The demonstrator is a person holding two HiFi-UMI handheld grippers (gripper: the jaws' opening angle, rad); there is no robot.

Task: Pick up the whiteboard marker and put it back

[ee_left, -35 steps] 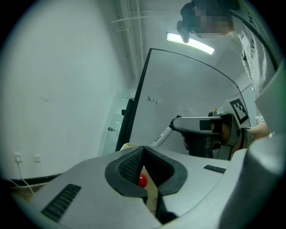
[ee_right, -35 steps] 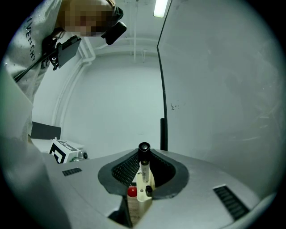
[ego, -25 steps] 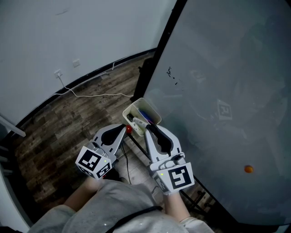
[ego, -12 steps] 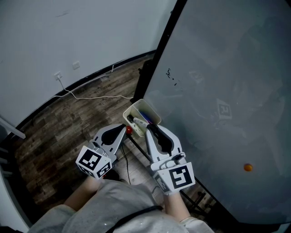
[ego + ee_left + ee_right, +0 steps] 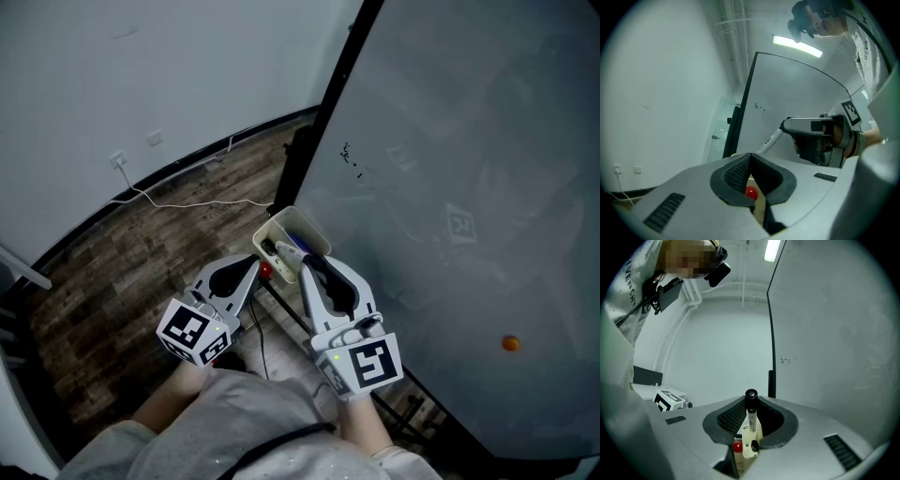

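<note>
Two tongs face the cream holder (image 5: 316,228) on the whiteboard (image 5: 469,187). Right tongs (image 5: 749,412) are clamped on the whiteboard marker (image 5: 751,405), whose long axis runs roughly along them and slants down toward the holder just ahead. Left tongs (image 5: 750,157), pressed together and empty, wait just beside it.

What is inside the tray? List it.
A blue pen, a dark pen and the lower end of the marker that the right gripper grips. The floor of the tray is hidden by its walls and the jaws.
</note>
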